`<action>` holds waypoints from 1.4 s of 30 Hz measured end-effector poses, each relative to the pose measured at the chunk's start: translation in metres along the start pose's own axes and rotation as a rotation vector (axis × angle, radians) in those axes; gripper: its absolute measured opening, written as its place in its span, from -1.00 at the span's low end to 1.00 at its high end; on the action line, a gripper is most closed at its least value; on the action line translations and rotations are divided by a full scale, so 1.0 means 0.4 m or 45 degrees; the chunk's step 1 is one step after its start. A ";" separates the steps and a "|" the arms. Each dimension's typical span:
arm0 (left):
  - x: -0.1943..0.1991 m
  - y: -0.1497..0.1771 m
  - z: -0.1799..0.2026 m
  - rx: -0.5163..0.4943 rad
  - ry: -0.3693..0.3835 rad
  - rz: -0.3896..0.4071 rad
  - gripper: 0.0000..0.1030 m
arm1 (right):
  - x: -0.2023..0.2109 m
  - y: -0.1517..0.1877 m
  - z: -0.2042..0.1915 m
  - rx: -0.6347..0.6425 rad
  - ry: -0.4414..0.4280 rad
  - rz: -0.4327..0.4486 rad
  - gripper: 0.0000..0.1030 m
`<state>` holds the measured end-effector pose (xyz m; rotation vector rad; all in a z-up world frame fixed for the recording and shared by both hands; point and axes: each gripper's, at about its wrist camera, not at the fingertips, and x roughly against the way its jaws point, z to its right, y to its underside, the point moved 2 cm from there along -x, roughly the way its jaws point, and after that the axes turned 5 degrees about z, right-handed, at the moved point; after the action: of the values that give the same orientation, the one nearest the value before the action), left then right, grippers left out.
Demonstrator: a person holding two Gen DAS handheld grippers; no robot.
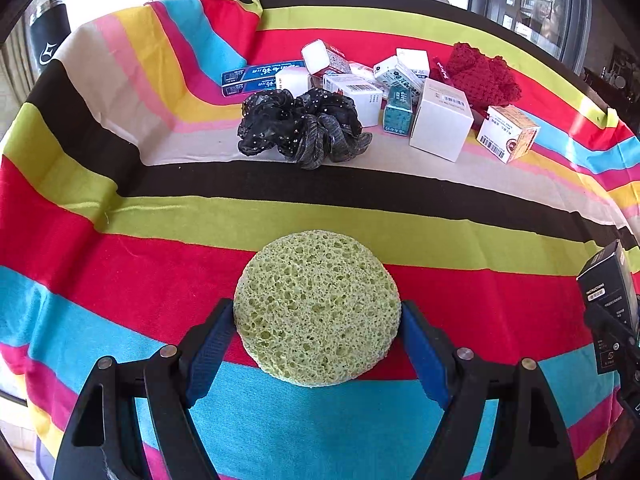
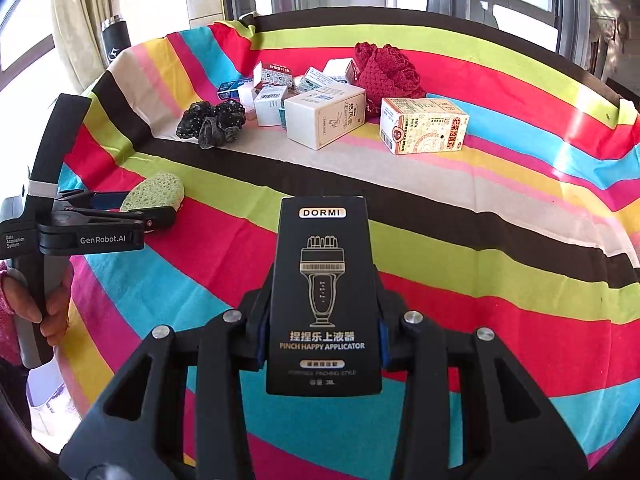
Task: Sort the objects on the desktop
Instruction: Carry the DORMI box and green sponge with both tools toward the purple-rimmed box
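Note:
A round green sponge (image 1: 312, 280) sits between the blue pads of my left gripper (image 1: 317, 314), which is shut on it just above the striped cloth (image 1: 120, 280). The right wrist view shows the same sponge (image 2: 154, 194) in the left gripper (image 2: 156, 205) at the left, held by a person's hand (image 2: 52, 312). My right gripper (image 2: 322, 320) is shut on a black box (image 2: 324, 292) marked DORMI, held upright over the cloth. That box (image 1: 608, 280) shows at the right edge of the left wrist view.
At the back of the cloth lie a black sequinned scrunchie (image 1: 300, 128), a heap of several small cartons (image 1: 360, 80), a white box (image 1: 440, 124), an orange-patterned box (image 2: 424, 124) and a red knitted item (image 1: 484, 76). A black tumbler (image 1: 48, 36) stands far left.

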<state>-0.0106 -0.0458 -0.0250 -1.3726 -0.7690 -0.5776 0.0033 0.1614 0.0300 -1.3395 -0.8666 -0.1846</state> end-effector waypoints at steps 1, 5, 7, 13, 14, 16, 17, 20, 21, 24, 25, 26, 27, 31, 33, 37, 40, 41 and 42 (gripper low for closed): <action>0.009 0.004 -0.005 0.003 0.005 0.007 0.58 | 0.007 0.005 -0.003 0.000 0.005 0.002 -0.18; 0.049 0.021 -0.013 0.022 0.002 0.034 0.58 | 0.033 0.020 -0.023 0.002 0.000 0.009 -0.18; 0.074 0.029 -0.012 0.029 -0.002 0.053 0.58 | 0.046 0.026 -0.039 0.013 -0.007 0.013 -0.18; 0.150 0.066 -0.037 0.055 -0.001 0.096 0.58 | 0.080 0.031 -0.096 0.059 -0.034 0.024 -0.17; 0.163 0.074 -0.041 0.057 -0.001 0.101 0.58 | 0.085 0.032 -0.106 0.069 -0.040 0.026 -0.17; 0.188 0.088 -0.033 0.075 -0.016 0.104 0.58 | 0.092 0.032 -0.125 0.089 -0.049 0.029 -0.17; 0.201 0.095 -0.041 0.073 -0.012 0.104 0.58 | 0.096 0.032 -0.134 0.097 -0.055 0.030 -0.17; 0.249 0.115 -0.052 0.106 -0.004 0.115 0.58 | 0.107 0.032 -0.160 0.130 -0.069 0.033 -0.17; 0.267 0.122 -0.057 0.114 -0.008 0.123 0.58 | 0.112 0.032 -0.169 0.141 -0.075 0.036 -0.17; 0.320 0.142 -0.073 0.126 -0.019 0.157 0.58 | 0.130 0.033 -0.197 0.171 -0.104 0.046 -0.17; 0.339 0.152 -0.085 0.128 -0.024 0.166 0.58 | 0.136 0.034 -0.209 0.184 -0.113 0.050 -0.17; 0.353 0.161 -0.094 0.133 -0.029 0.174 0.58 | 0.141 0.035 -0.221 0.197 -0.123 0.053 -0.17; 0.368 0.172 -0.100 0.141 -0.037 0.176 0.58 | 0.147 0.035 -0.235 0.212 -0.136 0.057 -0.17; 0.414 0.227 -0.133 0.199 -0.065 0.163 0.58 | 0.171 0.038 -0.293 0.266 -0.190 0.076 -0.17; 0.437 0.258 -0.162 0.231 -0.087 0.161 0.58 | 0.179 0.039 -0.326 0.304 -0.225 0.082 -0.17; 0.475 0.319 -0.233 0.323 -0.158 0.155 0.58 | 0.183 0.050 -0.407 0.387 -0.302 0.076 -0.17; 0.495 0.365 -0.308 0.420 -0.210 0.138 0.58 | 0.178 0.069 -0.488 0.474 -0.366 0.055 -0.17; 0.501 0.380 -0.333 0.449 -0.233 0.133 0.58 | 0.175 0.076 -0.516 0.502 -0.392 0.045 -0.17; 0.507 0.395 -0.361 0.478 -0.259 0.126 0.58 | 0.170 0.082 -0.544 0.533 -0.422 0.031 -0.17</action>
<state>0.2589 -0.1538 0.0258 -1.1216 -0.9157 -0.2023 0.1649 -0.0013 0.0529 -0.9977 -1.0963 0.2359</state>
